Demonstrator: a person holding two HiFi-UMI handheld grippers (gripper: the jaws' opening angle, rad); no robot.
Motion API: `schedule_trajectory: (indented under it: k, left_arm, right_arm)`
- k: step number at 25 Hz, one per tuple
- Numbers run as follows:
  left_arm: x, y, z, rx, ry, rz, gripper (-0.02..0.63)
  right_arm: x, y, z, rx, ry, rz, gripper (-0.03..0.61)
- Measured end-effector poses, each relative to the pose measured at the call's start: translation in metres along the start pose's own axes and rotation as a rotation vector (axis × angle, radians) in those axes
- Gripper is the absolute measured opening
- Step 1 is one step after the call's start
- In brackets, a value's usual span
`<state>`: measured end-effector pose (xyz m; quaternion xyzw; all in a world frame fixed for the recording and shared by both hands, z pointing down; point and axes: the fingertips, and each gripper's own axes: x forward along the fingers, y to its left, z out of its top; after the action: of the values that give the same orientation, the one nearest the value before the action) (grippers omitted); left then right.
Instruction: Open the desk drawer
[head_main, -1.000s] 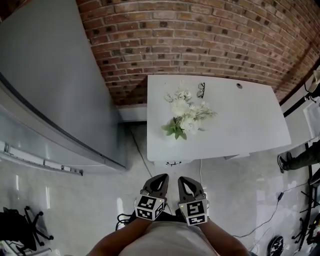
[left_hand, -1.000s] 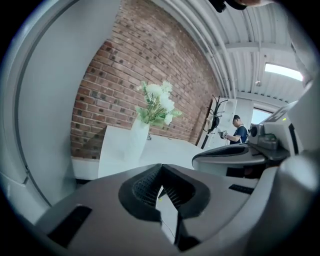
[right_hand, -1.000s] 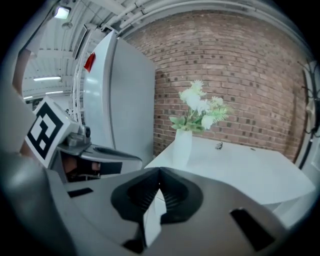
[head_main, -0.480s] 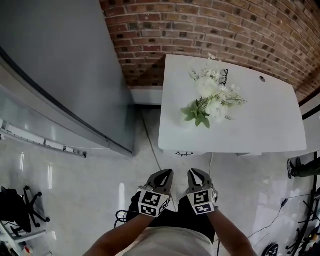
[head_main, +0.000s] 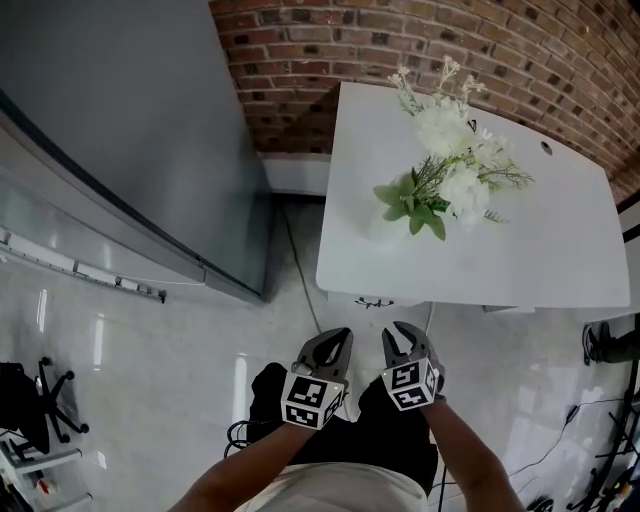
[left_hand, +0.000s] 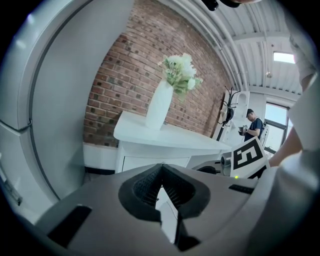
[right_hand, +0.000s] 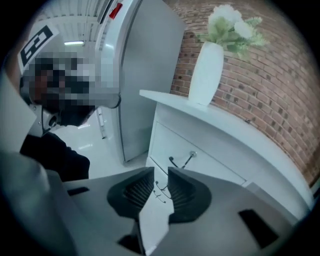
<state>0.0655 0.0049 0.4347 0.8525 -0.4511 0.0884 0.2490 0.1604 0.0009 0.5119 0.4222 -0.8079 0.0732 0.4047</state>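
View from above of a person standing on a glossy pale floor, holding a two-jaw gripper in each hand. At far left a tall grey cabinet fills the frame, with the black base of an office chair low beside it. A red brick wall runs across the top.

Low in the middle, the left gripper and the right gripper are held side by side, close together but not touching, each with a black-and-white marker cube behind its jaws. Both point toward the front edge of a white desk and are clear of it. The left gripper's own view shows its ribbed jaws meeting at the tips with nothing held. The right gripper's own view shows its jaws parted by a narrow gap; they have just been opening, and nothing sits between them.

To the right, the desk stands against the brick wall. A white vase of white flowers with green leaves stands on its top. The desk drawer lies just under the desk top on the near side, closed flush, with a small dark metal fitting on its front. It is straight ahead of the right gripper's jaws and well apart from them
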Motion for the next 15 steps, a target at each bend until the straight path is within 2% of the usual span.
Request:
schedule_trajectory:
  k: [3, 7, 11, 15]
  left_arm:
    - [0.009, 0.007, -0.021, -0.007, 0.002, -0.004, 0.008]
    - [0.027, 0.018, -0.054, -0.028, 0.012, 0.0, 0.008]
    - [0.043, 0.033, -0.078, -0.056, 0.014, 0.017, 0.008]
    - [0.059, 0.042, -0.096, -0.065, 0.009, 0.0, 0.008]
  right_arm:
    - [0.026, 0.009, -0.018, -0.089, 0.022, 0.044, 0.08]
    - [0.063, 0.02, -0.04, -0.239, 0.049, 0.118, 0.119]
    - [0.1, 0.014, -0.07, -0.3, 0.087, 0.134, 0.133]
    - [0.129, 0.01, -0.099, -0.347, 0.119, 0.146, 0.153]
